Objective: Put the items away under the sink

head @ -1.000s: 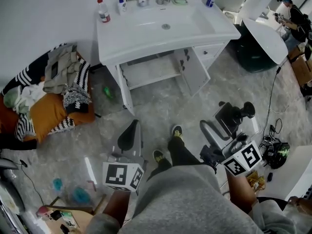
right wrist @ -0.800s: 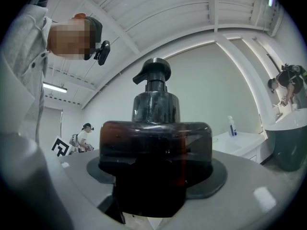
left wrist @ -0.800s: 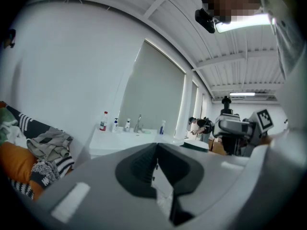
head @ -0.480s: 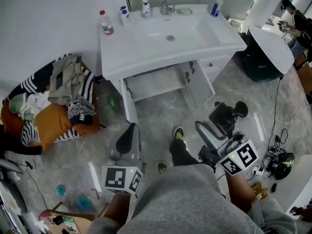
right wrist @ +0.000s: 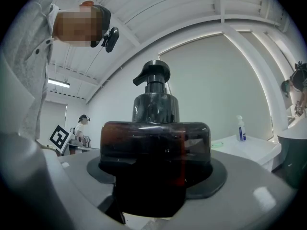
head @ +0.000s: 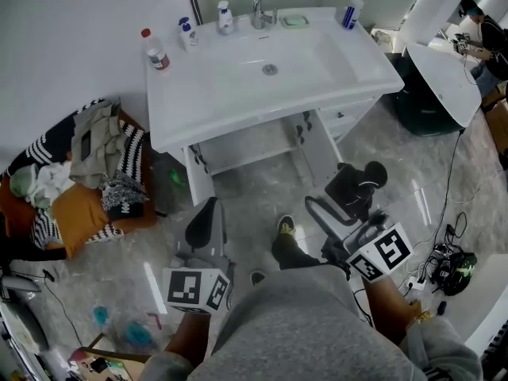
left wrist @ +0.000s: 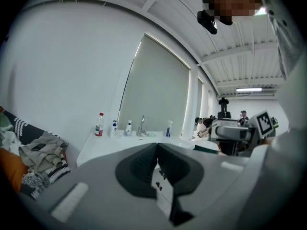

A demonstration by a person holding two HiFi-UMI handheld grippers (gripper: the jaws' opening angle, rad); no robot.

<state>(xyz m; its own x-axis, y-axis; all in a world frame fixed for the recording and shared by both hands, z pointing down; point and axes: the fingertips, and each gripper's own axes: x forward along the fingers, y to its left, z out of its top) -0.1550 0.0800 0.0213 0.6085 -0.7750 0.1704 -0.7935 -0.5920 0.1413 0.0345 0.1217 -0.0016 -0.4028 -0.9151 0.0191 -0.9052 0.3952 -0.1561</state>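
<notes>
A white sink vanity stands ahead, its cabinet doors swung open onto a bare white shelf. On the countertop stand a red-capped bottle, two small pump bottles and a blue-labelled spray bottle. My right gripper is shut on a dark pump bottle, which fills the right gripper view. My left gripper is shut with nothing in it; its jaws meet in the left gripper view. Both are held low, short of the cabinet.
A heap of clothes lies on the floor left of the vanity, with a green object beside it. A dark bin and a white table stand at the right. Cables lie at the right; a person stands far off.
The view has moved toward the vanity, which now looks larger and nearer. Both grippers have come forward with it; the right one still grips the dark bottle.
</notes>
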